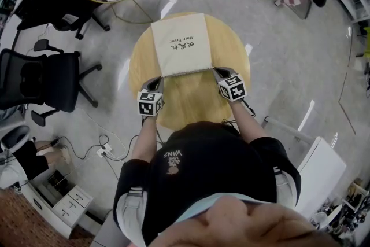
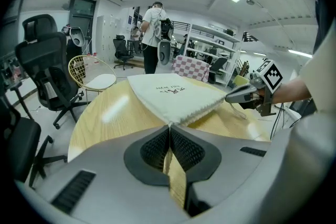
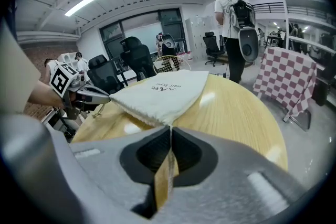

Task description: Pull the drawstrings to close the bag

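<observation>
The person leans over a round wooden counter [image 1: 191,104] with both forearms stretched forward and spread apart, one on each side of the body. Each hand slopes its tool down toward the wood, marker cube turned up. The cream bag [image 1: 179,43] lies flat on the far half of the counter, its gathered mouth edge toward the person and its printed side up. The left gripper [image 1: 159,81] comes in at the bag's near left corner, angled a little inward. The right gripper [image 1: 215,71] meets the near right corner the same way, so the two face each other across the mouth edge. In the left gripper view its fingers [image 2: 157,147] are pressed together, with the tips meeting right on that corner of the bag. In the right gripper view its fingers [image 3: 184,149] are likewise closed to a thin seam on the other corner. Whether the tips pinch cloth or only cord cannot be made out. A thin cord [image 2: 241,112] hangs in a small loop under the right gripper, just above the counter. The mouth edge between the two corners lies stretched straight, puckered along its hem.
</observation>
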The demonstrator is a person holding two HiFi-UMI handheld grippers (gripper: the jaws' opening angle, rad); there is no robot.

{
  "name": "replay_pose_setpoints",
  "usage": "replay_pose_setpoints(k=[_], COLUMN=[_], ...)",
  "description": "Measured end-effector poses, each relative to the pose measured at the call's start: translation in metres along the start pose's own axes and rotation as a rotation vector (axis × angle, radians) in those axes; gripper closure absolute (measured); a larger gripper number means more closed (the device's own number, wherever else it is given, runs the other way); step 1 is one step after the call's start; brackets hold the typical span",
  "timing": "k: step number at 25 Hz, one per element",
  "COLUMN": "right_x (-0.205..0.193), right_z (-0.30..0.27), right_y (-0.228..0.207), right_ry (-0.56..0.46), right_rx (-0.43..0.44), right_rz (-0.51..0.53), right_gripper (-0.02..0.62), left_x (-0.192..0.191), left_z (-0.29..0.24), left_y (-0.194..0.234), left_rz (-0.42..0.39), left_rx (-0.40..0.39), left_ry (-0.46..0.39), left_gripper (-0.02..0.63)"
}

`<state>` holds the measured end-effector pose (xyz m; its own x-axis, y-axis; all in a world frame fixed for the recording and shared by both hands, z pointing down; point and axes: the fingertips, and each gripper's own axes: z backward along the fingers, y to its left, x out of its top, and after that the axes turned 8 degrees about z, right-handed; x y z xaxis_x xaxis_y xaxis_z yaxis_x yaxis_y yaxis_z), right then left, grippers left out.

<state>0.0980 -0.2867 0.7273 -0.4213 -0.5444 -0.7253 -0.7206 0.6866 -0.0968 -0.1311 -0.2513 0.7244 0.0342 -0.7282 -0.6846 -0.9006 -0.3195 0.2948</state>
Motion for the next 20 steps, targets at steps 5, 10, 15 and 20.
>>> replay_pose_setpoints(k=[5, 10, 15, 20], right_x=[0.007, 0.011, 0.017, 0.026], right_z=[0.011, 0.022, 0.033, 0.043], right_y=[0.004, 0.004, 0.003, 0.005], right_ry=[-0.023, -0.033, -0.045, -0.071], right_rx=[-0.019, -0.043, -0.071, -0.092], right_rz=[-0.008, -0.003, -0.007, -0.011], right_gripper=[0.591, 0.591, 0.591, 0.591], left_x=[0.007, 0.012, 0.019, 0.024], left_z=[0.012, 0.022, 0.032, 0.043], left_y=[-0.004, -0.012, -0.016, -0.018], left_rz=[0.026, 0.007, -0.01, -0.007], left_rx=[0.009, 0.011, 0.018, 0.019], left_ry=[-0.029, -0.038, -0.05, -0.074], left_gripper=[0.588, 0.588, 0.588, 0.589])
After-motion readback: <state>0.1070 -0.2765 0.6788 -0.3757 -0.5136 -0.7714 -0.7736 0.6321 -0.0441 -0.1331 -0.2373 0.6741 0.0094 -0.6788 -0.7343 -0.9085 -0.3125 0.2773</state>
